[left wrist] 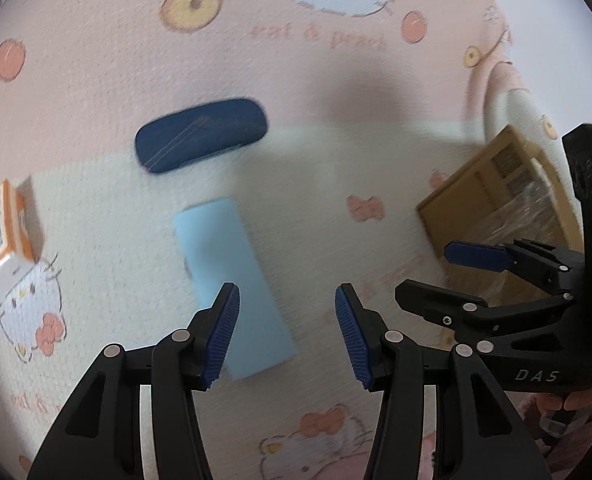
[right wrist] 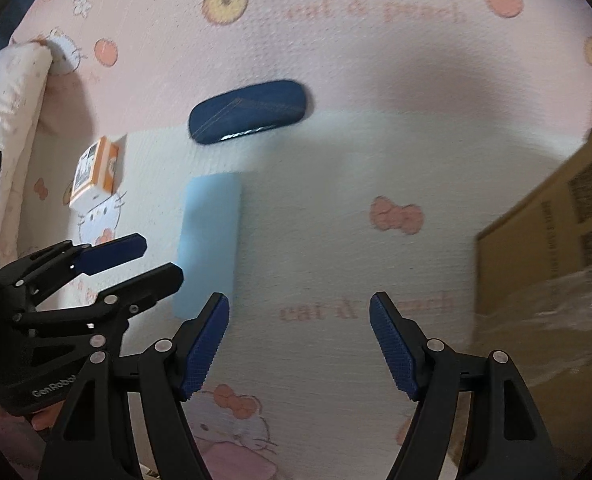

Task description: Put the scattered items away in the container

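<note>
A: Hovering: left tongs (left wrist: 287,330) and right tongs (right wrist: 299,346) both wide open, empty.
B: Light blue pad (left wrist: 232,280) lies flat near left; cardboard box (right wrist: 548,264) right. Pinch its long edges squarely.

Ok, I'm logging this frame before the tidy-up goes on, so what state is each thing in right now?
Left gripper: jaws open, empty, above the blue card.
Right gripper: jaws open, empty.
Blue card: lying flat on the bedsheet, not held.
Navy case: closed, lying flat.
Orange box: closed, resting on the sheet.
Cardboard box: open, with clear plastic inside.
Bedsheet: spread flat.
</note>
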